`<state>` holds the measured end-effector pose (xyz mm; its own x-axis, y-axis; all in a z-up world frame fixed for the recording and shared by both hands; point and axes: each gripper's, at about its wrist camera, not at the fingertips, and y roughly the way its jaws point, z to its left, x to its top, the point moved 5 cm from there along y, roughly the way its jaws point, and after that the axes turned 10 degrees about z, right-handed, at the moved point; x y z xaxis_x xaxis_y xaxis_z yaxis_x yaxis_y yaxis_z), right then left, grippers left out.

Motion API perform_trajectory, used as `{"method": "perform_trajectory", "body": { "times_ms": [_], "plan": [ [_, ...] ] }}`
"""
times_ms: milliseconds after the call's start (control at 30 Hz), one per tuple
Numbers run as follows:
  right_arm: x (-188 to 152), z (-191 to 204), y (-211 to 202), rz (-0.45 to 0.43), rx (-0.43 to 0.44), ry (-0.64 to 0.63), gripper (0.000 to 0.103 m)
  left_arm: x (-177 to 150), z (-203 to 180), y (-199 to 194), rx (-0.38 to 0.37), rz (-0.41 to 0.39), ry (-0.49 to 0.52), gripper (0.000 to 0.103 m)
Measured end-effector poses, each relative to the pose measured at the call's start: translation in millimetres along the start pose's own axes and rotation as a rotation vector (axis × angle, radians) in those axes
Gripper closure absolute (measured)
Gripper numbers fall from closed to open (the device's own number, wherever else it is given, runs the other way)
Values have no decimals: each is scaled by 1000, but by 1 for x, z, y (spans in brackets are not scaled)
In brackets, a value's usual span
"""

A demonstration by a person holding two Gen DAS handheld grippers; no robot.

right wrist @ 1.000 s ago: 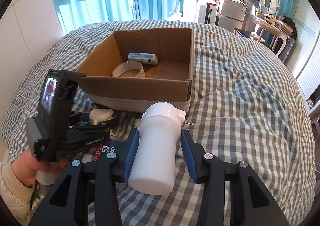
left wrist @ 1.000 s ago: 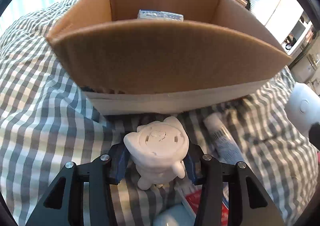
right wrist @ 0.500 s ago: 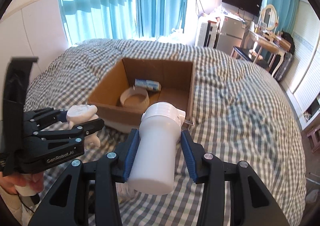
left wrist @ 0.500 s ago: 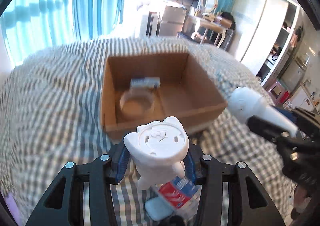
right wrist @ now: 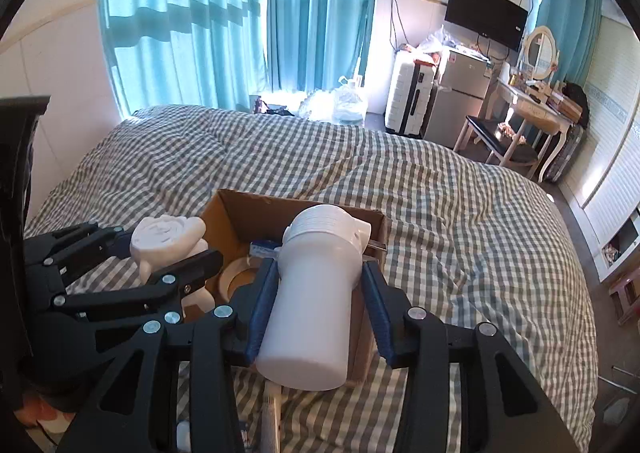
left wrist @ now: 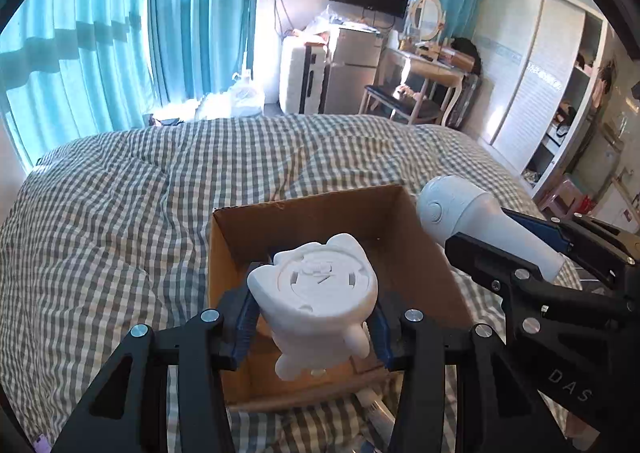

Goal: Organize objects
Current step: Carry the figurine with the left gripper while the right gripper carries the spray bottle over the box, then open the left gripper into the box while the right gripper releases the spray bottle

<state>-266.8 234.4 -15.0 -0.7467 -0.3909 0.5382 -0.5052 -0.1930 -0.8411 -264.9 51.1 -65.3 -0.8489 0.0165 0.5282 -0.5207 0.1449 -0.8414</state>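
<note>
White letters "DAS" on the black body of the right gripper, nothing else legible.

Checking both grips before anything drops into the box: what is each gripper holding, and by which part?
Left gripper clamps the white cat figurine by its body sides. Right gripper clamps the white bottle around its mid-body.

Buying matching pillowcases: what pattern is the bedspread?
Grey-and-white checks on the bedspread, clearest in the right wrist view.
</note>
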Motion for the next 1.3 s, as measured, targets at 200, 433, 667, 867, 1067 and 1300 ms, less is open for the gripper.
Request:
{"method": "perform_trajectory", "body": {
  "times_ms": [200,433,667,867,1067,1300],
  "plan": [
    [12,-15,53,62,33,43,60,1,10,45,15,53,3,55],
    [12,-15,86,94,61,47,60,-5,15,78,38,80,37,55],
    [17,-24,79,50,108,112,48,-11,17,87,41,85,28,44],
    [18,-33,36,-26,116,149,35,-14,17,67,68,66,-4,12],
    [4,-33,-31,-93,49,134,35,-16,14,9,102,-18,-24,8],
    [-26,-19,-114,-162,16,87,35,-33,4,-73,126,-118,-23,3]
  ]
}}
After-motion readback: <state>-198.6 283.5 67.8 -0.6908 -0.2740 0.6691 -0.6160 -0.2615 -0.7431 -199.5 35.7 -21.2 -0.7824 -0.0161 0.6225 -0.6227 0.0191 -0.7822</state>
